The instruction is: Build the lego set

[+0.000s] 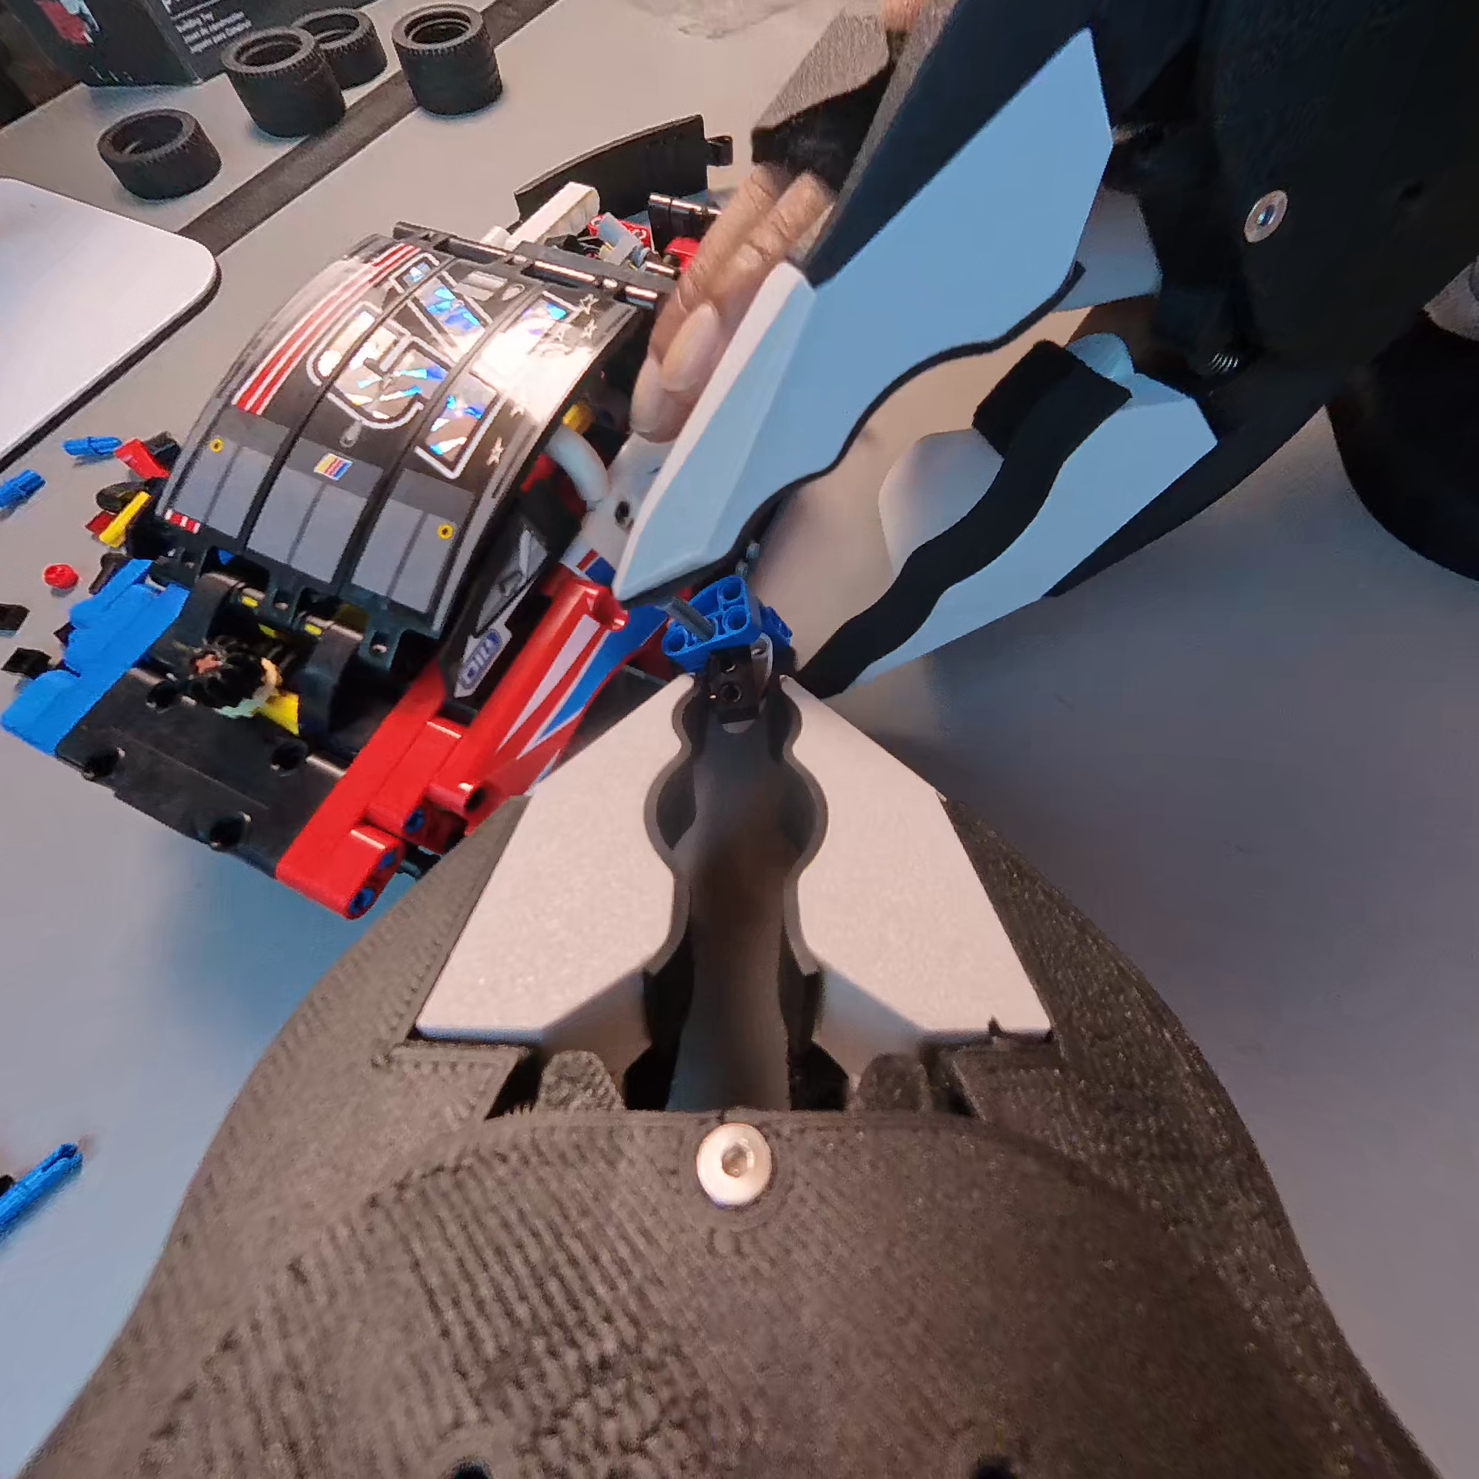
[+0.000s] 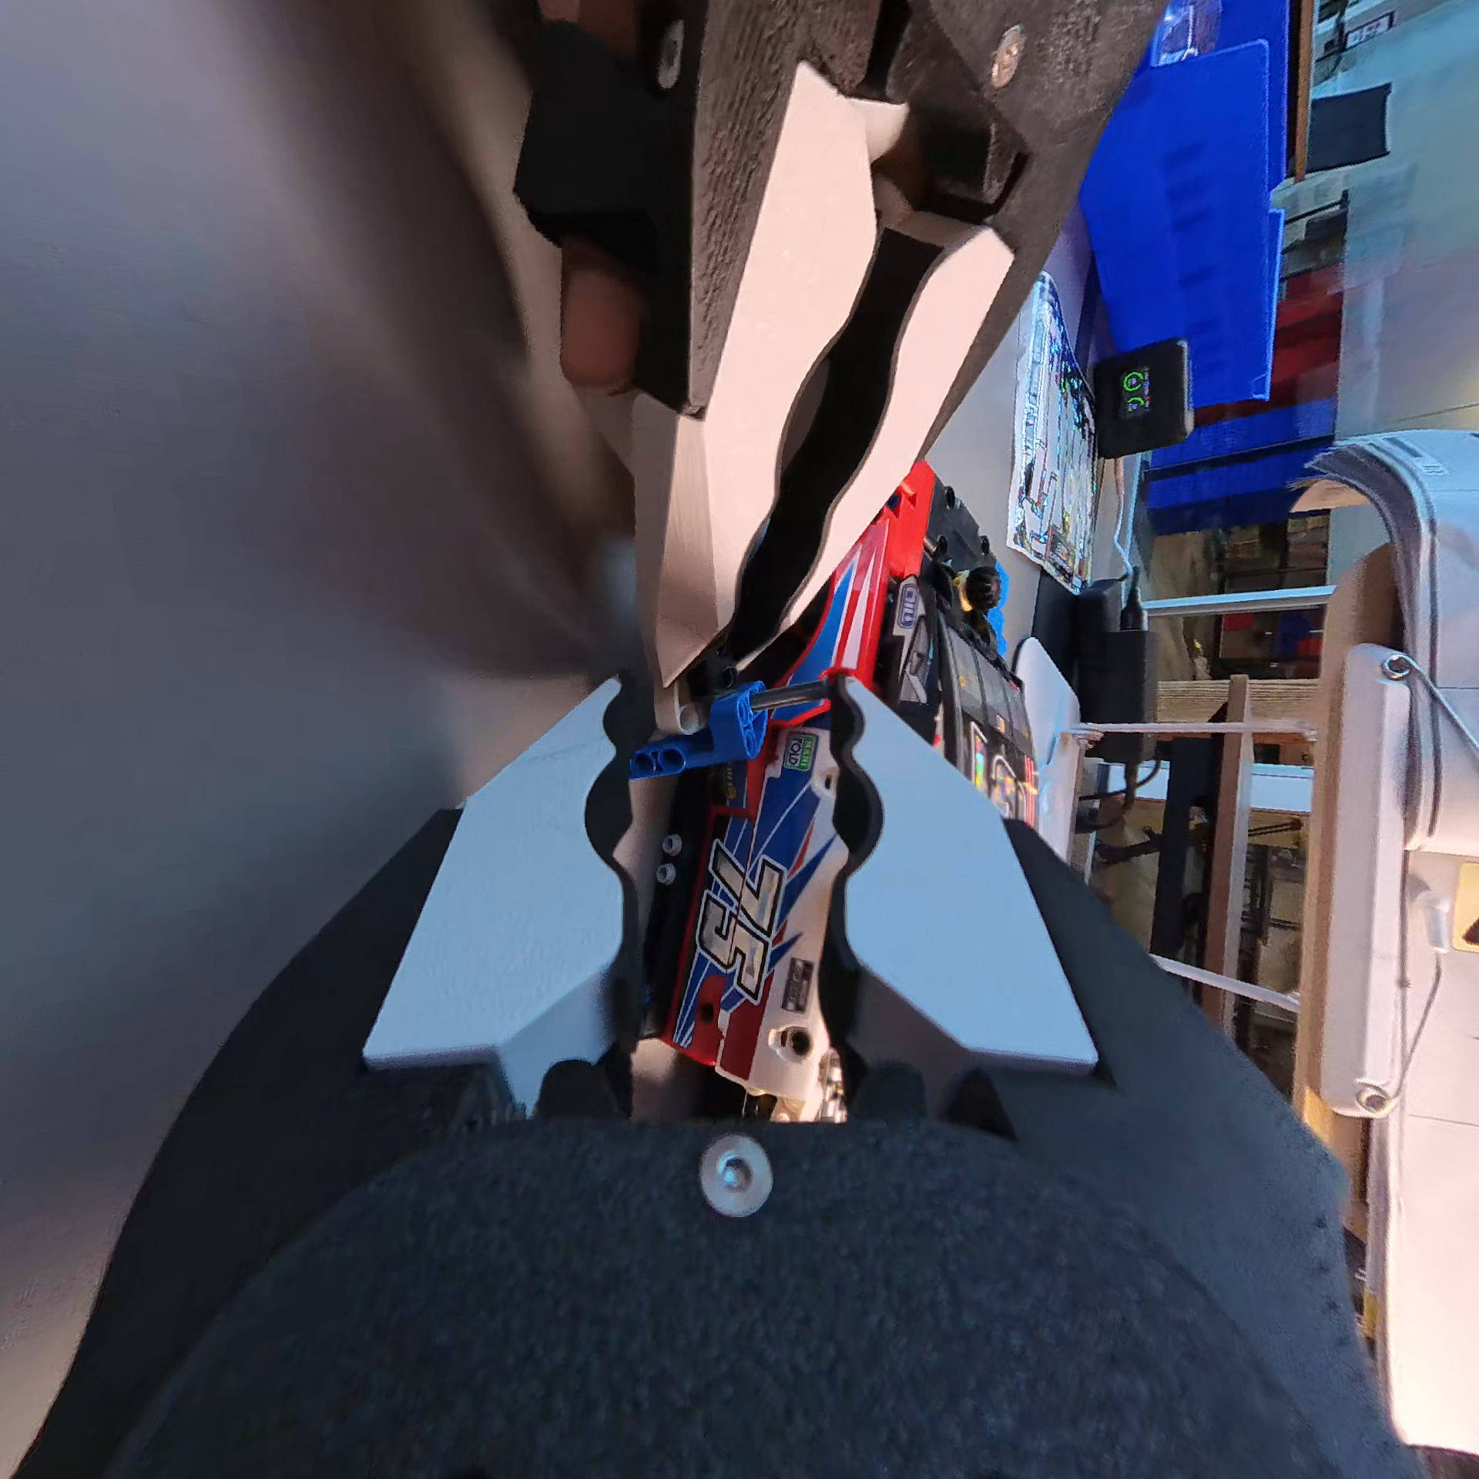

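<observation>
Left tool (image 1: 740, 696) pinches black connector under blue joint piece (image 1: 720, 620) to seat it; right tool (image 2: 728, 720) spread, straddling car body (image 2: 768, 904) to steady it.

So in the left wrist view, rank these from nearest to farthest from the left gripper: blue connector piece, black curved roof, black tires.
1. blue connector piece, just past the left gripper tips.
2. black curved roof, left, mid-table.
3. black tires, far upper left.

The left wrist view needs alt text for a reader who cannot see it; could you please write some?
The left tongs pinch a small black piece joined to a blue connector beside a red, blue and black Lego car on a grey table. The right tongs, open, reach in from above; four tyres lie behind.
</observation>
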The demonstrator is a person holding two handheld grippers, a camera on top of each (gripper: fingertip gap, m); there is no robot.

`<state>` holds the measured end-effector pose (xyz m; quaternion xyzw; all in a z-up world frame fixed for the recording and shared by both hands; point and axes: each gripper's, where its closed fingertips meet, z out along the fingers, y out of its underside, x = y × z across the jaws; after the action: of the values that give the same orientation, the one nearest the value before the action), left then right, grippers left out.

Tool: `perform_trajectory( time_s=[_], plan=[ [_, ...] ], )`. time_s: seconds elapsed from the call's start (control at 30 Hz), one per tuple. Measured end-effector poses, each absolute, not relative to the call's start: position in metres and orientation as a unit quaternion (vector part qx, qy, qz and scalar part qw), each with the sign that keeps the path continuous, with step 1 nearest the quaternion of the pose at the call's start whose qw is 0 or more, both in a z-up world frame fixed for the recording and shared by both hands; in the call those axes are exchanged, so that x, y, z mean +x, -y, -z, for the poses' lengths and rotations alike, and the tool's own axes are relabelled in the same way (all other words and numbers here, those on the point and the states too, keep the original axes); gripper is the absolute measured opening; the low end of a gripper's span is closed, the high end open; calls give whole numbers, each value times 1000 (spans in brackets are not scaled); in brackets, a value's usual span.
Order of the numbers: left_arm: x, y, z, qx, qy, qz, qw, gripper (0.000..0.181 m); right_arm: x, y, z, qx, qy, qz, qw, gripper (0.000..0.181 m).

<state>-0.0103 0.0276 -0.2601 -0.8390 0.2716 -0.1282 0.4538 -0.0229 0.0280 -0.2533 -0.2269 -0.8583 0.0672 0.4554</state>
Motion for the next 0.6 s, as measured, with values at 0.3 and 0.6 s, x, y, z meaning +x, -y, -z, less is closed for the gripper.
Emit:
perform_trajectory(
  time_s=[0.3,0.6],
  plan=[
    [-11,-30,254,-841,-228,183,455,12,-25,-34,248,-263,826,-106,487,41],
    [-13,-31,251,-842,-154,272,439,10,-24,-36,245,-292,804,-134,500,40]
  ],
)
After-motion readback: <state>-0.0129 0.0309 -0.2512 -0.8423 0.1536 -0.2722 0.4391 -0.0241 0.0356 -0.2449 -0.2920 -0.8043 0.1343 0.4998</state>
